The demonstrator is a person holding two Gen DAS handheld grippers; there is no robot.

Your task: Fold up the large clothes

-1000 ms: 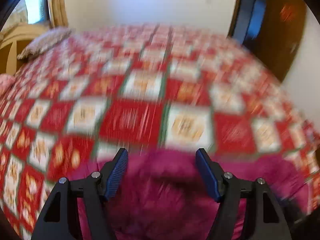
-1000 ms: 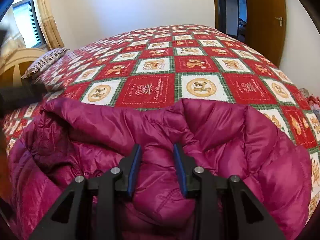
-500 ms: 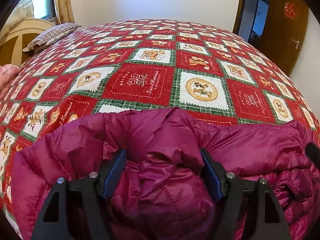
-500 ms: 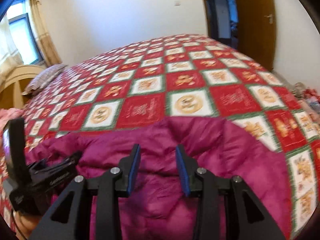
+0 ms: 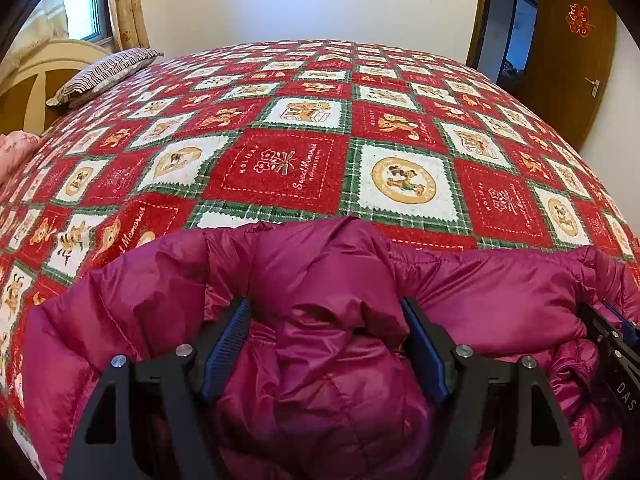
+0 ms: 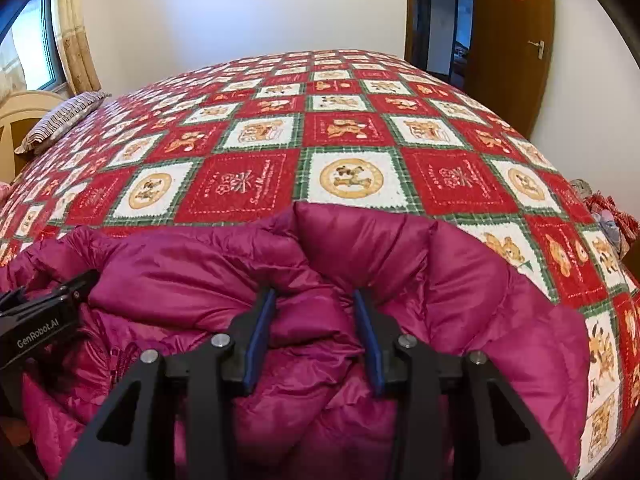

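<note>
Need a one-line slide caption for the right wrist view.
Right tool pinches a bunched fold of the magenta down jacket on the red patchwork bedspread; left tool at frame's left edge.
</note>
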